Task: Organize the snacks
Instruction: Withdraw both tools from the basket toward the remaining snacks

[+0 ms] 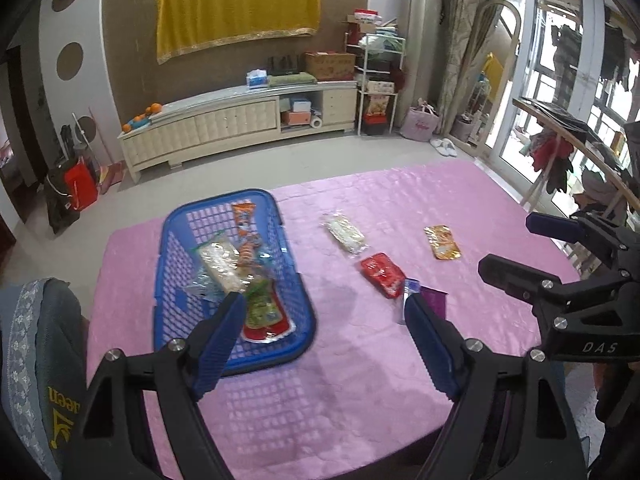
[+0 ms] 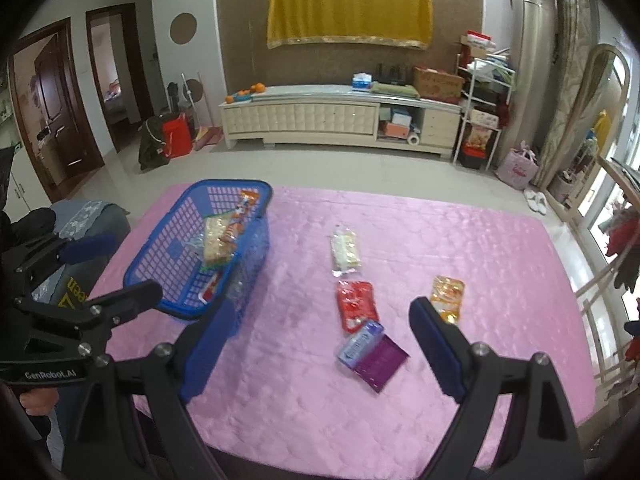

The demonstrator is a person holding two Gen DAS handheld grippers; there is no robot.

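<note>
A blue basket (image 1: pixel 298 292) sits left of centre on the pink tablecloth (image 1: pixel 360 380), holding several snack packets: a pale wafer pack (image 1: pixel 222 266), an orange-striped one (image 1: pixel 244 220), and a green-and-red one (image 1: pixel 264 312); their full count is unclear. Four packets lie loose to its right: white (image 2: pixel 345 252), red (image 2: pixel 356 306), orange (image 2: pixel 447 294) and purple (image 2: pixel 376 354). The left gripper (image 1: pixel 324 312) and right gripper (image 2: pixel 320 322) both hang wide open, empty. Behind, in the upper frame, a cream cabinet (image 2: pixel 320 118) stands under a yellow cloth (image 2: pixel 348 8).
</note>
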